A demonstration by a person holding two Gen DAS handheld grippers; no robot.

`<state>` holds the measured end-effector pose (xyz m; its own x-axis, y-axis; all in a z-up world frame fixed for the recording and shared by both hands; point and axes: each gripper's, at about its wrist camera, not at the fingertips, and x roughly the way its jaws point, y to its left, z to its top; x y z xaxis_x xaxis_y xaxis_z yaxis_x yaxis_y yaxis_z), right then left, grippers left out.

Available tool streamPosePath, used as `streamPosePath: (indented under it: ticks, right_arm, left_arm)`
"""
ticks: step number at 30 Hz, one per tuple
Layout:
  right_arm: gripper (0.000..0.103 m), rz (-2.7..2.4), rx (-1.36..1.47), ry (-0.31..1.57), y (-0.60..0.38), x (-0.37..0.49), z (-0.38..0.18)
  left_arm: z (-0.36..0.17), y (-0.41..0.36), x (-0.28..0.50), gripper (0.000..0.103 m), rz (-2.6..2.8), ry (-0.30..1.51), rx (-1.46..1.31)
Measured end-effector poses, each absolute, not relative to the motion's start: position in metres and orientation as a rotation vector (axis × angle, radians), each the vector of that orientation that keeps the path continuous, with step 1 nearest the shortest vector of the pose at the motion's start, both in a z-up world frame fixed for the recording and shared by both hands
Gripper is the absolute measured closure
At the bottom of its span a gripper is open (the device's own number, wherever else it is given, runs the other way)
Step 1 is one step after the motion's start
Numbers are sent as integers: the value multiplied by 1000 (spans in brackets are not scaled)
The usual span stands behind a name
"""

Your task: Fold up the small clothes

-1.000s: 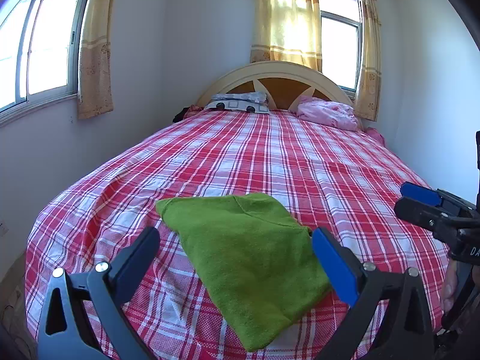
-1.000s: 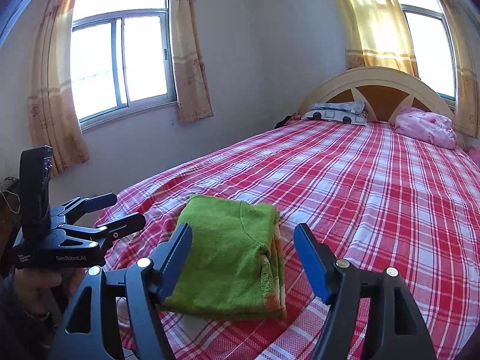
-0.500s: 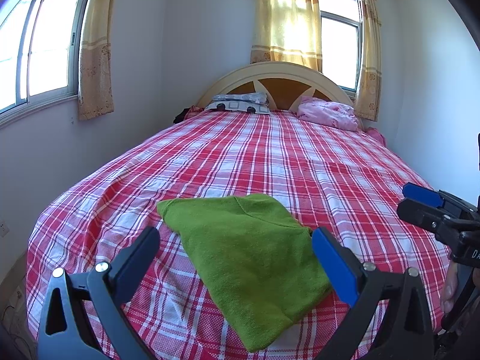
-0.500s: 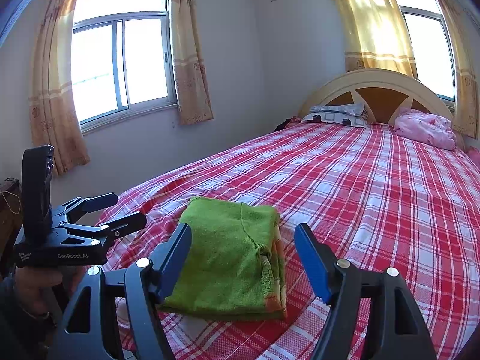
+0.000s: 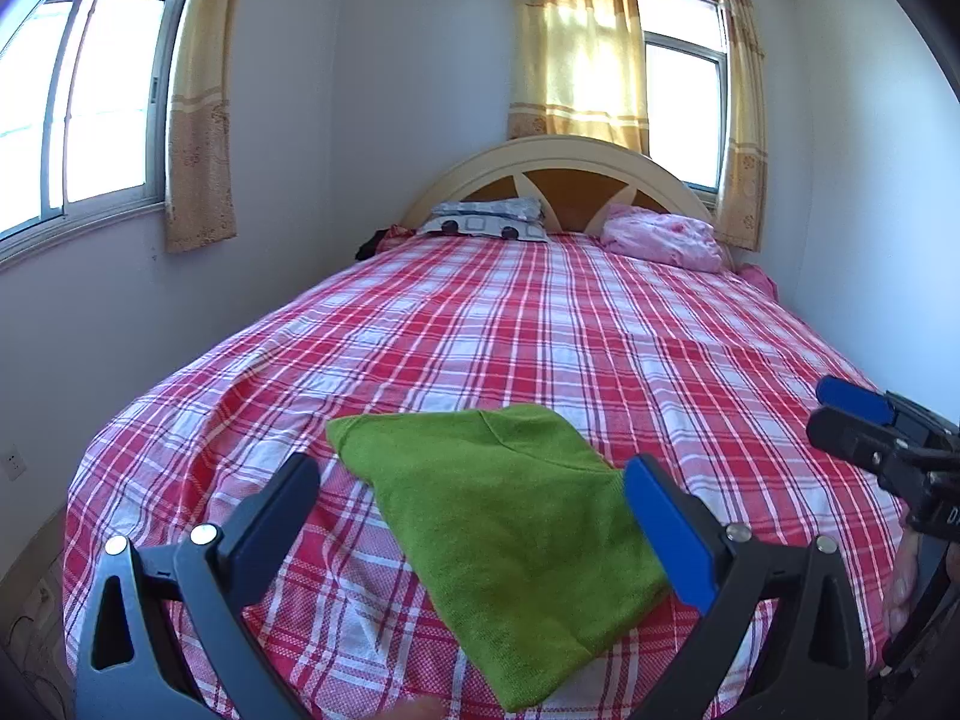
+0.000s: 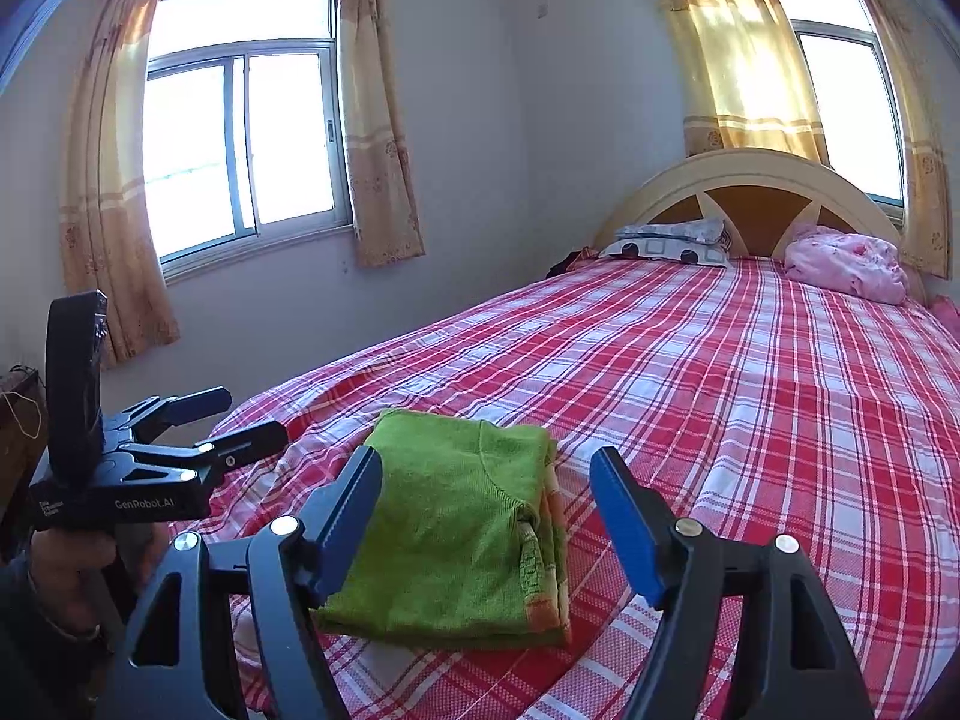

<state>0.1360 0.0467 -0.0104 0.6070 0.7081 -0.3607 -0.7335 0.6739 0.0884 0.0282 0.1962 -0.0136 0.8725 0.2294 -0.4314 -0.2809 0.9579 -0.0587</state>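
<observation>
**Green garment folded on bed, both tools released**

- Green garment [image 5: 510,510] lay folded in the lower centre of the left wrist view, on the red plaid bed [image 5: 540,330], near the foot end. In the right wrist view the same garment [image 6: 456,534] sat lower centre as a flat stack, with orange-and-white layers showing along its right edge.
- Left tool [image 5: 474,516] was released: fingers spread wide, one at lower left of frame, the blue-padded one at lower right. Garment appeared between them in the frame, nothing clamped. Whether the fingers touched the cloth, could not tell.
- Right tool [image 6: 486,516] was also released, fingers wide apart on either side of the garment in the frame, gripping nothing.
- Each tool was visible in the other's camera: the right tool at the right edge of the left wrist view, the left tool at the left edge of the right wrist view, held in a hand [image 6: 72,564].
- Far end of bed: cream arched headboard [image 5: 558,162], patterned pillow [image 5: 486,219] at upper centre, pink bundle [image 5: 666,237] to its right.
- Yellow curtains [image 5: 576,42] hung over the windows [image 6: 240,144].
</observation>
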Motion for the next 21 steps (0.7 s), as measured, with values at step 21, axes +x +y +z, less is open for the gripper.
streamPosePath:
  ticks: [21]
  right_arm:
    - [28,884,-104,301,52,109,1]
  left_arm:
    - [-14,199,26,0,346,402,-95]
